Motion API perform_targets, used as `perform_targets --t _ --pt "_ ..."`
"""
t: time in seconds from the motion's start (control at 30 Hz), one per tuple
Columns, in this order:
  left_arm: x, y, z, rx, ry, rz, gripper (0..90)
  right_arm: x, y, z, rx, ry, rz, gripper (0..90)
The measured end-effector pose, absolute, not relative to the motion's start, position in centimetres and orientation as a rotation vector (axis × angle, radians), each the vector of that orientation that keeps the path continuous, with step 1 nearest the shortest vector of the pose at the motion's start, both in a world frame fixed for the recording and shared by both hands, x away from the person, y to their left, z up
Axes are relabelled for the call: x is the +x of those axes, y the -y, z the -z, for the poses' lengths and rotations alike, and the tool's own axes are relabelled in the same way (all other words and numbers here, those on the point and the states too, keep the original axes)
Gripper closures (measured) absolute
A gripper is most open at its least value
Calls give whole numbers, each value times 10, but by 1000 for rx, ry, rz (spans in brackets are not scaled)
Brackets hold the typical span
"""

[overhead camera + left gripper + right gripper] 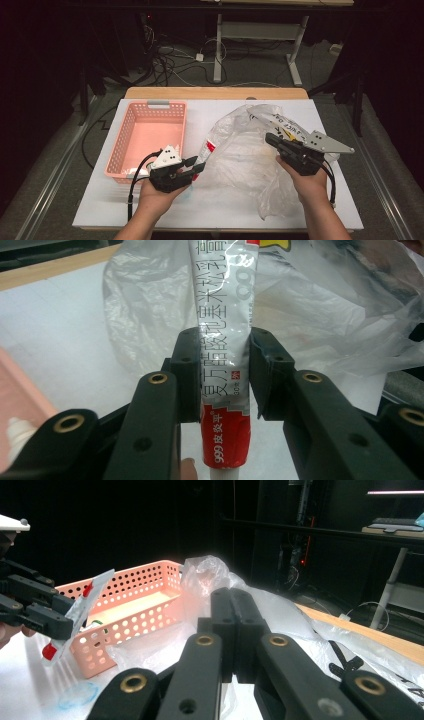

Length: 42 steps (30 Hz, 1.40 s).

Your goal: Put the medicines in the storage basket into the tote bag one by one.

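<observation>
Ointment tube [224, 340] is clamped in left claw [192, 167] beside the clear plastic bag [245, 150], whose edge is pinched by the closed right claw [237, 630]; next, transfer to pink basket [125, 145] is likely needed.

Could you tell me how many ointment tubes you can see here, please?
2. One silver-and-red tube is clamped in the left gripper, half out of the plastic bag. A second, white-capped one lies in the pink basket. The crumpled bag may hide more.
</observation>
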<state>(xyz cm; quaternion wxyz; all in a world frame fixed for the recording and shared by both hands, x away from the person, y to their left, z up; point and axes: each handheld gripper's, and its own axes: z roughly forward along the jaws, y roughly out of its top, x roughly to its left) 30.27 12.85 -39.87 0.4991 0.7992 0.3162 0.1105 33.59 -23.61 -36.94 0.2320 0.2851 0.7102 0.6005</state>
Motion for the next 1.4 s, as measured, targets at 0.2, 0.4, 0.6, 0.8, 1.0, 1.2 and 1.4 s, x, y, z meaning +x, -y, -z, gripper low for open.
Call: perform_targets --t 0.2,0.4,0.6,0.8,1.0,1.2,1.4 --pt "302 -118 403 1946 -746 -246 668 335 234 370 777 -1957 -1651 900" --pt "301 -108 408 1970 -727 -213 668 335 232 369 766 -1960 -1648 900" --pt "300 -97 413 1989 -703 -211 668 335 231 370 769 -1968 -1644 900" --pt "302 -82 416 1991 -688 -190 668 335 229 370 763 -1971 -1641 900" --pt "311 -62 422 2010 -682 -183 668 336 228 370 764 -1968 -1651 900" --pt "322 -47 427 2012 -705 -191 668 336 229 370 767 -1963 -1658 900" --pt "336 -29 431 2023 -726 -215 667 336 229 369 772 -1964 -1666 900"
